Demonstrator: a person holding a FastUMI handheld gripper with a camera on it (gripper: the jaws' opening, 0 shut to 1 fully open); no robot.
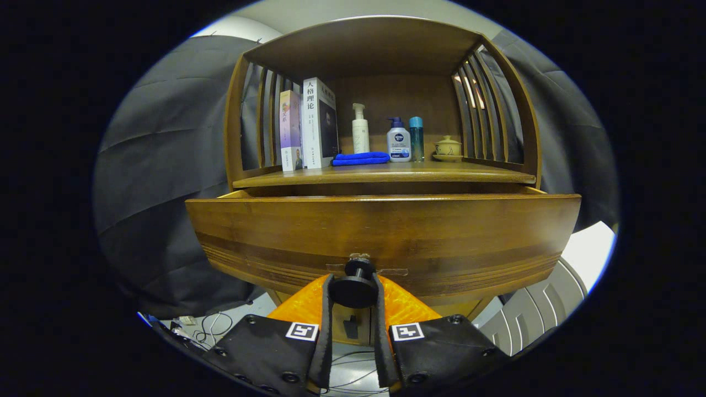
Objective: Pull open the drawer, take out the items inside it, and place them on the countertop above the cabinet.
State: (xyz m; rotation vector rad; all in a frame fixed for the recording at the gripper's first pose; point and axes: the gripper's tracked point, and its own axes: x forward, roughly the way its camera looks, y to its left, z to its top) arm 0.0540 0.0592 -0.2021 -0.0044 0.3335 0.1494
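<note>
Hand-held gripper pinched on knob, both fingers pressed against its round disc from either side. Knob fixed low on drawer front, at its middle. Drawer partly out, top edge standing forward of desk lip, dark gap behind it. Inside of drawer hidden from this angle; contents could not be told. Judged stiff wood, fairly heavy, likely to slide straight on runners; knob small, hard and smooth, so squeeze firm and pull level to avoid slipping off. Best hold: disc or neck of knob, as taken. On desk, well beyond fingers: books upright beside slatted side, blue cloth folded flat, pump bottle behind cloth, second bottle and slim bottle just beside each other, lidded cup on saucer. Bare desk front left for drawer items. Judged still in opening step.
</note>
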